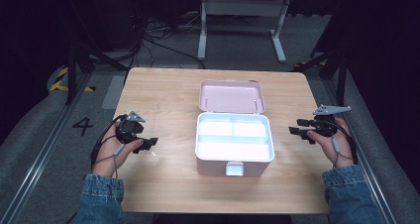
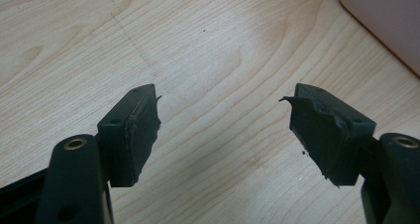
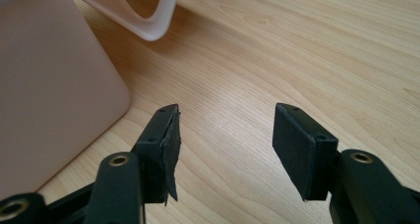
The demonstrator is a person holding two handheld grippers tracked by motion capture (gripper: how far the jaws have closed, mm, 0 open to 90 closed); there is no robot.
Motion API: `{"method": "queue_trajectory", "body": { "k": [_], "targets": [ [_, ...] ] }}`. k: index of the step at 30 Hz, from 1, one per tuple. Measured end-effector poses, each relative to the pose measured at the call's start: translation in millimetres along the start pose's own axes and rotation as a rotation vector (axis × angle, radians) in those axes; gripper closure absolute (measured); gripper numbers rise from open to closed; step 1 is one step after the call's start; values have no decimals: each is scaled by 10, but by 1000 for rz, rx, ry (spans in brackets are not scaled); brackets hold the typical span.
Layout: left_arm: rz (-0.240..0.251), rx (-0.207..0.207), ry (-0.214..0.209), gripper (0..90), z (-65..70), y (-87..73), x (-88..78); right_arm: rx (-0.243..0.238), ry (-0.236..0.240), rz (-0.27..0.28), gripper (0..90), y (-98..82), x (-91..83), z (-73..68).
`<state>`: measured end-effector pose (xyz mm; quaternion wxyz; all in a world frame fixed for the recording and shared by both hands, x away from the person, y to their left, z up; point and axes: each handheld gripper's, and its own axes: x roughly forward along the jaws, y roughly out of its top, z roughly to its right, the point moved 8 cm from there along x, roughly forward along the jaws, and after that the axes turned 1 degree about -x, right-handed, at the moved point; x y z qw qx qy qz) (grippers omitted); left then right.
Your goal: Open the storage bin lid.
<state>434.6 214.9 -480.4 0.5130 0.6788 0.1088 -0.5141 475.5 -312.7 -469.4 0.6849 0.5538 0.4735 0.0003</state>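
An open pink box (image 1: 213, 165) stands at the middle of the wooden table (image 1: 163, 95), its lid (image 1: 232, 96) leaning back and its white tray compartments bare. Left of the box, my left gripper (image 1: 147, 145) is held low over the wood. Its jaws stand open around bare table, seen close in the left gripper view (image 2: 220, 97), where a corner of the box (image 2: 386, 21) shows at top right. My right gripper (image 1: 298, 127) is open to the right of the box. The right gripper view (image 3: 225, 107) has the box wall (image 3: 49, 85) on its left and the lid edge (image 3: 153, 23) beyond.
A white latch (image 1: 234, 169) sticks out of the box's front. Beyond the table's far edge stand a white frame (image 1: 242, 16) and floor cables (image 1: 148, 35). A metal rail (image 1: 44, 149) and a floor mark "4" (image 1: 82, 126) lie at the left.
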Motion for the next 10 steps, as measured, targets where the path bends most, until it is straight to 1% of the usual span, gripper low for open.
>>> {"method": "queue_trajectory", "body": {
  "k": [1, 5, 10],
  "targets": [
    [4, 9, 6, 280, -15, 3, 0, -1, 0, 1, 454, -3, 3, 2],
    [1, 14, 4, 278, -9, -4, 0, 1, 7, 8, 454, -7, 17, -3],
    [5, 1, -5, 274, 18, 6, 2, -1, 9, 22, 449, 15, 5, -15]
  ]
}}
